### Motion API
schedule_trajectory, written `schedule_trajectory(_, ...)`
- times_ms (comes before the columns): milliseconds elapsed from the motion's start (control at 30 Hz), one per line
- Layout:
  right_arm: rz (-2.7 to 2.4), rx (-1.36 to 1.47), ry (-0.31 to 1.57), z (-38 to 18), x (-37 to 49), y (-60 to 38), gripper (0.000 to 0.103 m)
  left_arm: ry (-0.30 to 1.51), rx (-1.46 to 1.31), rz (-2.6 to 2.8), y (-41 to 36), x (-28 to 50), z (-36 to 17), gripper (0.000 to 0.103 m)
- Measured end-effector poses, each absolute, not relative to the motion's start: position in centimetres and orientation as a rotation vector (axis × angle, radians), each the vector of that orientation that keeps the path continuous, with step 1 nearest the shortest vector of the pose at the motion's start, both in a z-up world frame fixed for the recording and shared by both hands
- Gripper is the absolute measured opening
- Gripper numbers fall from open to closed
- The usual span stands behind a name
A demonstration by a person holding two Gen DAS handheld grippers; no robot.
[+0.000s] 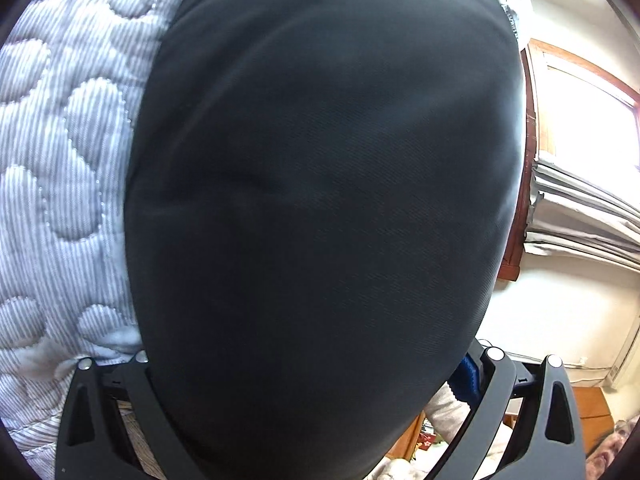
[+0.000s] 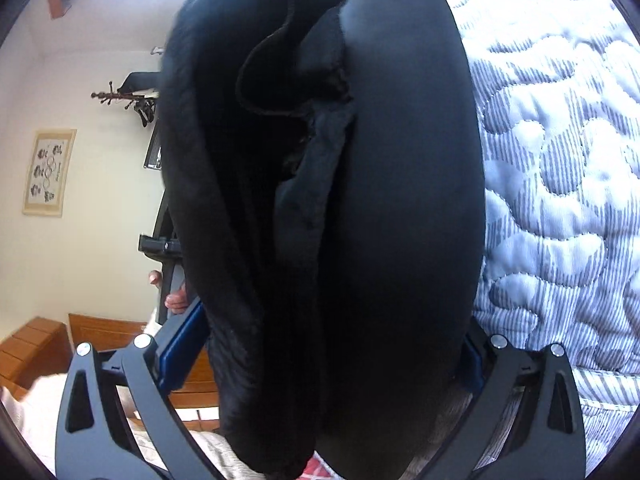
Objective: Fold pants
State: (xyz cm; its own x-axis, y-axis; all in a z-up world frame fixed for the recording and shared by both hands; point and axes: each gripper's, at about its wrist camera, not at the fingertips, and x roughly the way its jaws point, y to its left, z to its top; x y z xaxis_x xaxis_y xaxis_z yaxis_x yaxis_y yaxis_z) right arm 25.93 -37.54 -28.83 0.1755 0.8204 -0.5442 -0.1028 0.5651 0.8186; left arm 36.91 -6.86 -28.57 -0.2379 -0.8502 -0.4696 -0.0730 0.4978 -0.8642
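Pants [image 1: 320,200] fill both hand-held grippers, each clamped on cloth; quilt [image 1: 60,160] beside.

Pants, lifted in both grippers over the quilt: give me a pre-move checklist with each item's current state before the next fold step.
1. Left gripper has the pants between its fingers: ok, though fingertips are hidden by fabric.
2. Right gripper has fabric between its fingers: ok, tips hidden too.
3. Fabric at the left gripper hangs smooth: ok.
4. Fabric at the right gripper lies flat: not ok, fleecy lining is bunched and folded open.
5. Quilt beside the pants free of other items: ok in the visible part.
6. Legs aligned edge to edge: cannot tell.
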Motion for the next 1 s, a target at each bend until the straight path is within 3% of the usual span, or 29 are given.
schedule_trajectory(167,0.72,0.734,1.242,-28.4,26.1,-37.1,0.101,1.633,-0.782,-0.887,-6.7,36.3,-27.9,0.099)
schedule_trajectory(333,0.719,0.726,1.245,-27.6,26.2,-36.7,0.098,1.645,-0.79,-0.855,-6.5,36.0,-27.3,0.082)
schedule_trajectory(667,0.705,0.708,1.196,-25.6,25.6,-36.7,0.049,1.597,-0.796,-0.895,-6.8,34.6,-24.9,0.044)
schedule_trajectory(767,0.718,0.696,1.173,-24.6,25.1,-36.5,0.043,1.568,-0.801,-0.923,-6.9,34.3,-24.0,0.041)
schedule_trajectory(1000,0.726,0.684,1.124,-23.3,25.0,-37.2,0.041,1.473,-0.824,-0.995,-7.9,35.1,-22.3,0.04)
